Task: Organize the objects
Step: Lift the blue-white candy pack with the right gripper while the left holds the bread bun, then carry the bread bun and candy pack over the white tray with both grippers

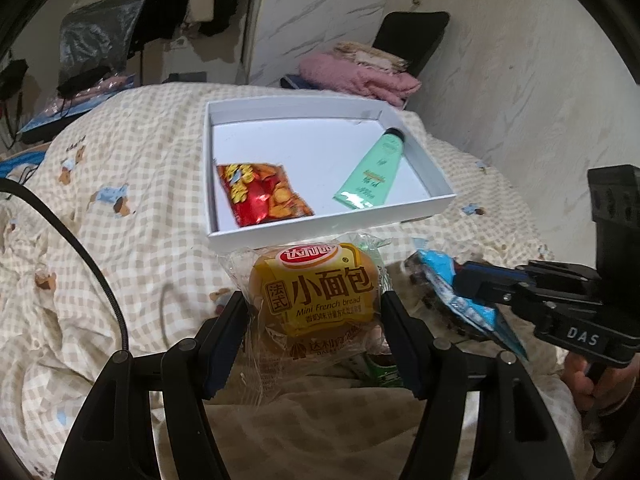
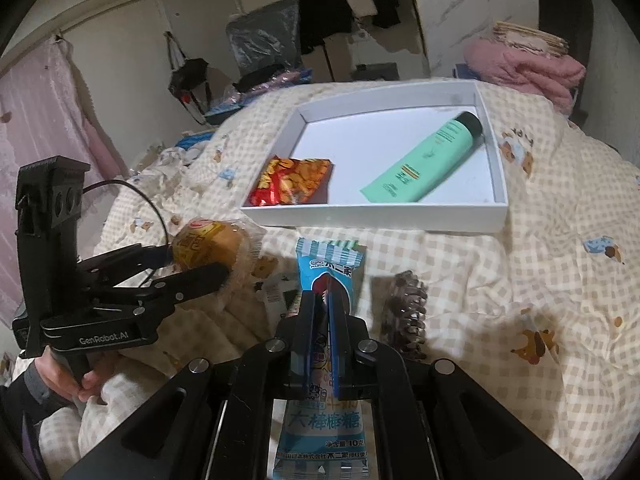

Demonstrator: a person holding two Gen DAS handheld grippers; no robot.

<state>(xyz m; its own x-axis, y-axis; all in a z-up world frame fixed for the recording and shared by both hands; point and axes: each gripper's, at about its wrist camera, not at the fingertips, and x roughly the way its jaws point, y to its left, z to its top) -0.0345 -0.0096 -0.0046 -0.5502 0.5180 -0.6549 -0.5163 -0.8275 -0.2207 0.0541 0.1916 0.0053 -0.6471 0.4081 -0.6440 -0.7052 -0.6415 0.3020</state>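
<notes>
This is a bedroom in a home. A bed fills most of both views, covered with a checked quilt (image 2: 520, 280) that has small cartoon dogs printed on it. Dark clothes (image 2: 320, 4) hang in the back of the room, near a pale wall with a marble pattern (image 1: 320, 8). A folded pink blanket (image 1: 360, 76) lies beside a black chair (image 1: 412, 36) behind the bed. On the left side in the right wrist view hangs a pink curtain (image 2: 44, 128), and bags and loose things stand along the wall.
</notes>
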